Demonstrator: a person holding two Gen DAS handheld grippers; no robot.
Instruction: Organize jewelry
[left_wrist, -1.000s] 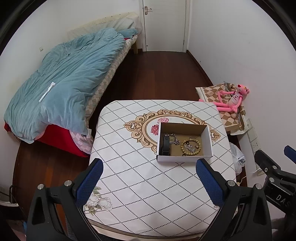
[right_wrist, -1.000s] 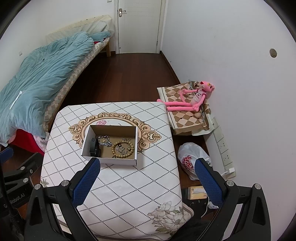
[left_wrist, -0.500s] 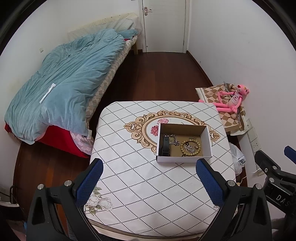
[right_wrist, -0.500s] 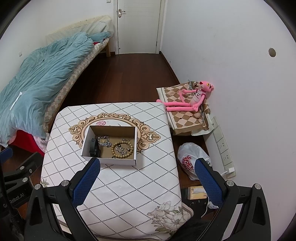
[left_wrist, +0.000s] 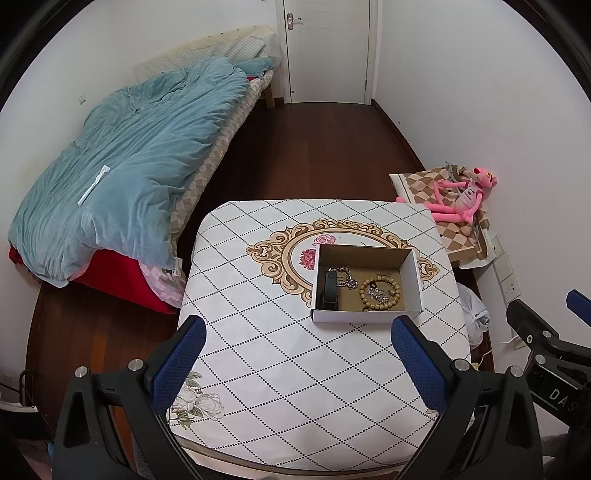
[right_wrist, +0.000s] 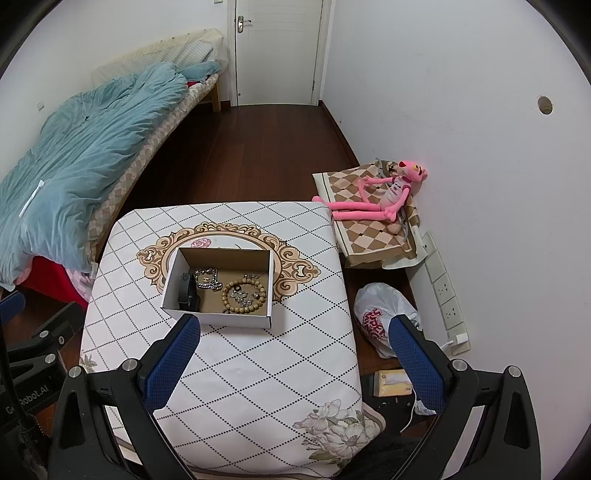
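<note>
A small open cardboard box (left_wrist: 413, 275) (right_wrist: 271, 280) sits on a table with a white diamond-pattern cloth (left_wrist: 280, 350) (right_wrist: 258, 369). In the box lie a black wristband (left_wrist: 330, 291) (right_wrist: 186, 291), a silver chain (left_wrist: 347, 280) (right_wrist: 207, 278) and a wooden bead bracelet (left_wrist: 380, 293) (right_wrist: 244, 293) with small silver pieces inside its ring. My left gripper (left_wrist: 299, 350) is open and empty, held above the table's near part. My right gripper (right_wrist: 293, 350) is open and empty, near and to the right of the box.
A bed with a blue duvet (left_wrist: 122, 173) stands to the left. A pink plush toy (right_wrist: 384, 195) lies on a checked cushion by the right wall. A white plastic bag (right_wrist: 380, 317) sits on the floor beside the table. A closed door (left_wrist: 328, 51) is at the far end.
Both views have drifted very slightly back from the table. The box and jewelry have not moved, and both grippers have stayed open.
</note>
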